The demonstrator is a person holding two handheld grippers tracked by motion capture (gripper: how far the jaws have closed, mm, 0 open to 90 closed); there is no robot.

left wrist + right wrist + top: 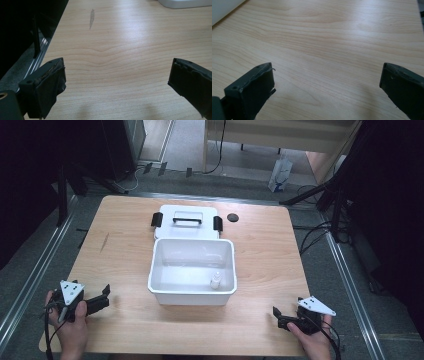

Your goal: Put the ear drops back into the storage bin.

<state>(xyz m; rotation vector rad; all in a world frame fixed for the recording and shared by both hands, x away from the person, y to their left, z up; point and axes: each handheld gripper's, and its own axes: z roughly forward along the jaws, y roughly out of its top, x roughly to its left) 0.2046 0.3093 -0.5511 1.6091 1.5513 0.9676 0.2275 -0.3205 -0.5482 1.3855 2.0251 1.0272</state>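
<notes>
On the light wooden bench [125,270], both grippers, left [102,296] and right [278,314], rest wide and empty; reaching the small white bottle [216,280] inside the white plastic box [192,296] probably needs a steep approach.

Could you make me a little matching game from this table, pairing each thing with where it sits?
Things:
1. small white bottle
2. white lid with a black handle
3. small black disc
4. left gripper

Places:
A. near corner of the table, on the person's left
B. inside the white bin, near its front right corner
C. flat on the table just behind the bin
D. on the table just right of the lid

Pairs: 1-B, 2-C, 3-D, 4-A
</notes>
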